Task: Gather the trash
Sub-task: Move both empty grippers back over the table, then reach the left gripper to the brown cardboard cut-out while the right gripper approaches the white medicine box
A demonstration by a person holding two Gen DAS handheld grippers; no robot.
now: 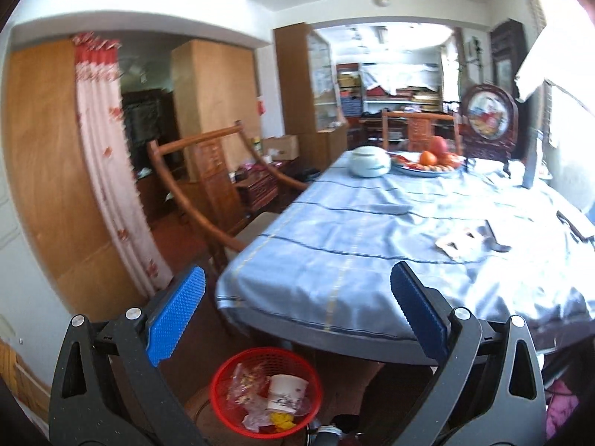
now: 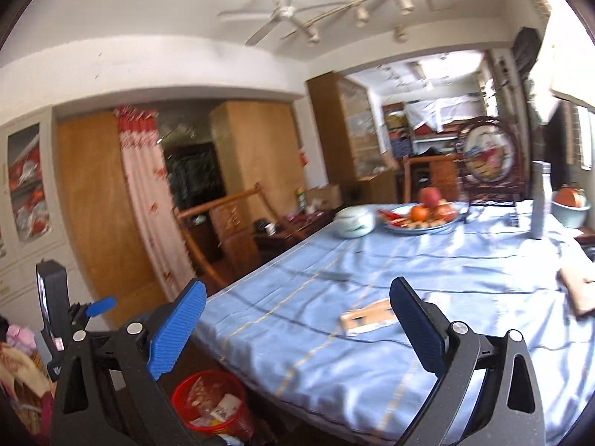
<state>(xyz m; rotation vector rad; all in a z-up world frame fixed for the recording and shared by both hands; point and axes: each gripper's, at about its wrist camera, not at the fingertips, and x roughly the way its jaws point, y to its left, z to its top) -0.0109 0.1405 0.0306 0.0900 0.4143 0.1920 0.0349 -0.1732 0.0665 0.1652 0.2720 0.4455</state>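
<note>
**Both grippers hanging open over the table edge, red basket below**

The left gripper is hovering with its blue pads spread wide and nothing between them, above the near edge of the table draped in a blue striped cloth. At six o'clock in the left wrist view, a red mesh waste basket is sitting on the floor beside the table, holding a white paper cup, crumpled clear wrappers and a yellow scrap. At three o'clock, a flattened paper wrapper is lying on the cloth, partly blurred.

The right gripper is likewise standing open and carrying nothing. Just left of its right pad, a flat tan packet is resting on the cloth. The basket is showing at seven o'clock, below the table edge.

Toward twelve o'clock at the far end, a pale lidded bowl is sitting just beside a plate of fruit, and a grey metal bottle is standing upright at two o'clock. A wooden chair is standing at the table's left side.
</note>
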